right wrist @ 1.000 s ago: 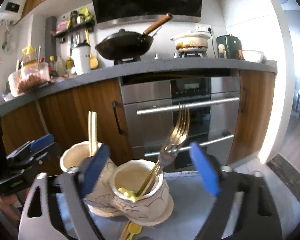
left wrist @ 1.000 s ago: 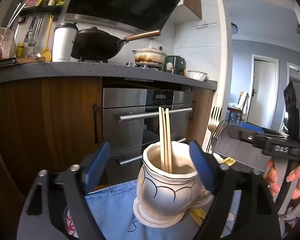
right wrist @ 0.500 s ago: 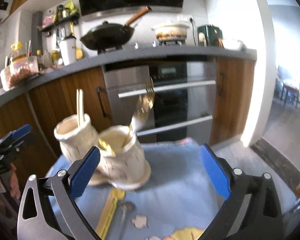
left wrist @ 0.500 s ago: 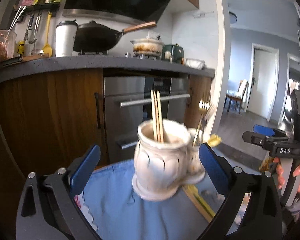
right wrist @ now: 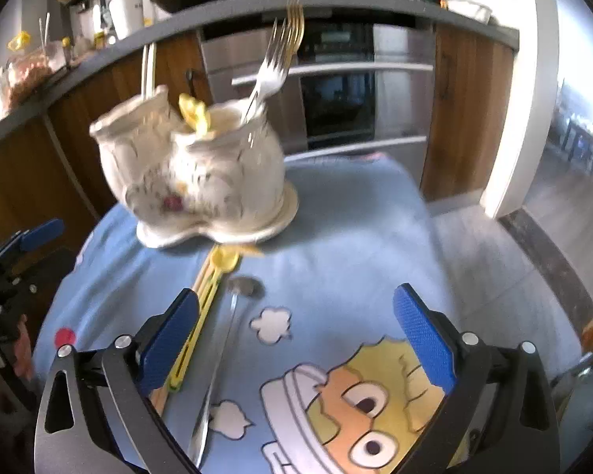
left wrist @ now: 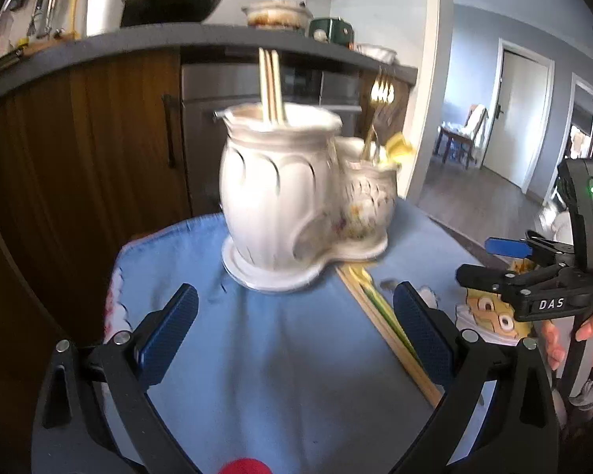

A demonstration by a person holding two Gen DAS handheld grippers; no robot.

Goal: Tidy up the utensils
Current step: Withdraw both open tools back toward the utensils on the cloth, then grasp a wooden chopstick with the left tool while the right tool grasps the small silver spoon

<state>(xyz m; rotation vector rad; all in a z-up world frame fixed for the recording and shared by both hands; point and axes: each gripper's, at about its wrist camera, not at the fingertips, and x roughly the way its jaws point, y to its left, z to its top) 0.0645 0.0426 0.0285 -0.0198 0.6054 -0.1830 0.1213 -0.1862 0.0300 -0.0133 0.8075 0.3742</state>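
A white ceramic two-cup holder (left wrist: 280, 197) stands on a blue cloth (left wrist: 280, 375). Chopsticks (left wrist: 271, 83) stand in its larger cup. A gold fork (right wrist: 276, 63) and a yellow utensil (right wrist: 195, 114) sit in the smaller cup. A yellow-handled utensil (right wrist: 201, 316), a silver spoon (right wrist: 221, 359) and wooden chopsticks (left wrist: 383, 335) lie flat on the cloth in front of the holder. My left gripper (left wrist: 294, 335) is open, empty, and short of the holder. My right gripper (right wrist: 296, 339) is open and empty over the cloth, with the spoon just inside its left finger.
The cloth (right wrist: 355, 237) carries a cartoon print (right wrist: 359, 403) near the right gripper. Behind stand wooden cabinets (left wrist: 79, 158), an oven (right wrist: 336, 87) and a counter with a wok (left wrist: 170, 0). A hand (left wrist: 589, 335) holds the right gripper at the left view's right edge.
Both grippers have pulled back from the holder and tipped downward, so the cloth and the utensils lying on it have come into view. The left jaws widened slightly.
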